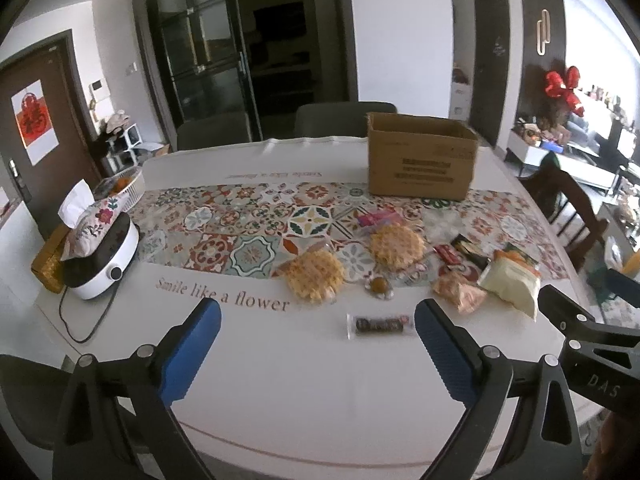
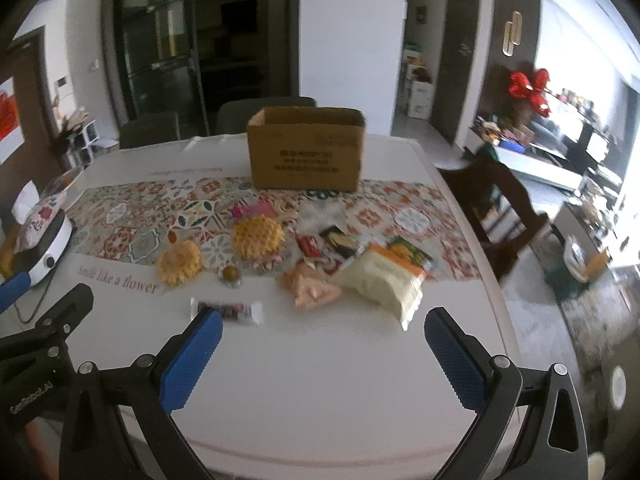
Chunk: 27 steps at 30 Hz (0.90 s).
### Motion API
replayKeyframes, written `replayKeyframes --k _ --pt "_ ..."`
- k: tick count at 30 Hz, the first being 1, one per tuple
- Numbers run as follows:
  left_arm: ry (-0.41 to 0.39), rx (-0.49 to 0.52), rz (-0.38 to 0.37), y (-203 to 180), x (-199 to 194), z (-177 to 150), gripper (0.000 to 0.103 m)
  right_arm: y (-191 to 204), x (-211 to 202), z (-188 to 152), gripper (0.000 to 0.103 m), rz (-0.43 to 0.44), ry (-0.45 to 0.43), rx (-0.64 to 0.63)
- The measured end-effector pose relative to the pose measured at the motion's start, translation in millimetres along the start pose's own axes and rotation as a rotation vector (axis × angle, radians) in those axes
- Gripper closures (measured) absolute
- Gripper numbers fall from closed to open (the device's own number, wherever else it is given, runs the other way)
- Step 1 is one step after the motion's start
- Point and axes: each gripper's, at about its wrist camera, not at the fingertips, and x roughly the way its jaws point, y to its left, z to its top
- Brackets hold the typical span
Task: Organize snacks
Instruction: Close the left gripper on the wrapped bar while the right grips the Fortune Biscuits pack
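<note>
- Left wrist view: left gripper (image 1: 318,318) spread wide over the white table (image 1: 304,392), holding nothing.
- Dark wrapped snack bar (image 1: 379,324) lying flat just beside the right blue finger (image 1: 446,354).
- Two yellow round snack packs (image 1: 316,275) at 12 o'clock of the gripper, open cardboard box (image 1: 420,156) farther back at 1 o'clock.
- Right wrist view: right gripper (image 2: 323,326) also wide open and empty.
- Pale snack bag (image 2: 380,280) at 12 o'clock, snack bar (image 2: 228,310) touching the left fingertip's edge at 10 o'clock, box (image 2: 306,148) beyond.

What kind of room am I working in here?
Most likely a home dining area: a dining table under a patterned cloth with chairs around it, and a living-room TV stand beyond.
</note>
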Motion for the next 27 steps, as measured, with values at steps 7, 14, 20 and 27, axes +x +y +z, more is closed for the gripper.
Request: replayKeyframes --k 7,14,20,27 --pt "0.025 -0.032 0.061 -6.2 25.5 6.9 0.007 -1.5 45.5 22.7 0.001 0.074 0.032 -0.068" --pt "0.061 -0.02 0.083 -9.5 56.6 20.4 0.007 2.0 84.6 31.1 0.004 0.092 0.103 -0.087" --pt "0.165 0.014 0.014 -17.6 100.9 20.6 0.013 7.0 116.5 32.8 0.01 0.083 0.173 -0.1" --pt "0.317 0.051 -0.065 -32.8 145.0 -6.7 0.024 20.8 151.8 17.7 0.022 0.084 0.244 -0.224"
